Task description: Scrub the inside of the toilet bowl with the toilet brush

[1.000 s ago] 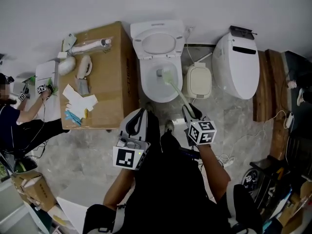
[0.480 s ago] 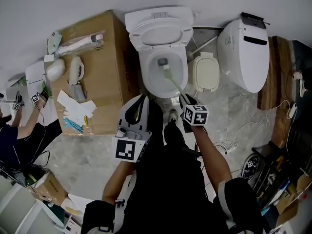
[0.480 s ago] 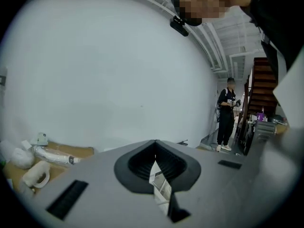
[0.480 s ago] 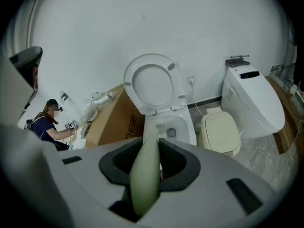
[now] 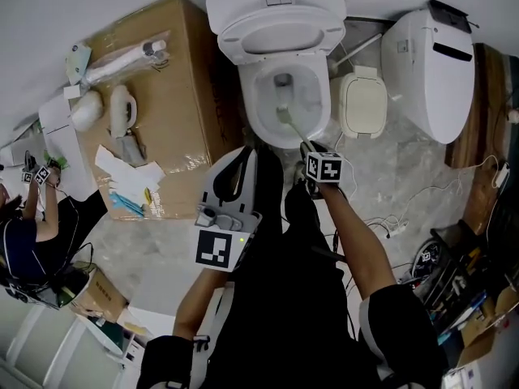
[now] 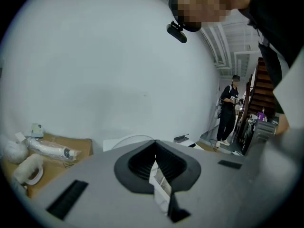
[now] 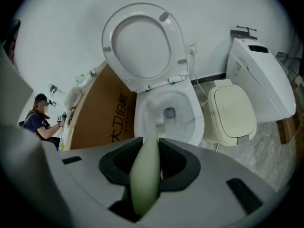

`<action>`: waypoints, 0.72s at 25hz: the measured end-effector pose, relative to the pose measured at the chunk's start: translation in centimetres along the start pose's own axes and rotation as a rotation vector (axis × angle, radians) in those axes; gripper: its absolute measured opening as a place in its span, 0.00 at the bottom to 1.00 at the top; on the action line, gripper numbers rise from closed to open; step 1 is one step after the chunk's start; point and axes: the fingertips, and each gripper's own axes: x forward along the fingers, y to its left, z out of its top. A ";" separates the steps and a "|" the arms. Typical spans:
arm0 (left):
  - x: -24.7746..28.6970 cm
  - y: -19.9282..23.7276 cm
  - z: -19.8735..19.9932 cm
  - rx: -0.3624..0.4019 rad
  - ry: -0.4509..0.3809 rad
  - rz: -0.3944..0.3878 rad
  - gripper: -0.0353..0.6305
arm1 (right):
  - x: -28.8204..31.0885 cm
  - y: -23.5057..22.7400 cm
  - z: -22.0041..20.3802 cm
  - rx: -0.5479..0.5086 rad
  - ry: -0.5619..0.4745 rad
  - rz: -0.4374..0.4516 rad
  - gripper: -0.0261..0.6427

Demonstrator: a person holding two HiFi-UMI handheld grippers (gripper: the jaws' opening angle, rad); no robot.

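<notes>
Two grippers: right gripper (image 7: pixel 151 148) clamped on smooth pale-green plastic toilet brush (image 7: pixel 147 172), bristles ahead inside glossy white ceramic toilet bowl (image 7: pixel 138 122); left gripper (image 6: pixel 155 144), jaws together, empty. Underneath, mottled grey stone floor (image 5: pixel 389 177).

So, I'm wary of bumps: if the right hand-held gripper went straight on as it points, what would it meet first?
Likely the near rim of the white ceramic toilet bowl: the right hand-held gripper, shut on the pale green toilet brush, points down into it. Depth is hard to judge.
</notes>
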 end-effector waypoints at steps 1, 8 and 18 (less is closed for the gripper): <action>0.2 0.1 -0.4 -0.004 0.002 -0.002 0.06 | 0.7 -0.2 -0.3 -0.004 0.010 -0.001 0.21; 0.7 0.6 -2.4 -0.031 0.020 -0.011 0.06 | 3.3 -0.8 -3.8 -0.054 0.099 -0.019 0.21; 0.2 2.1 -3.3 -0.080 -0.002 -0.036 0.06 | 2.5 -2.3 -5.1 -0.294 0.190 -0.095 0.21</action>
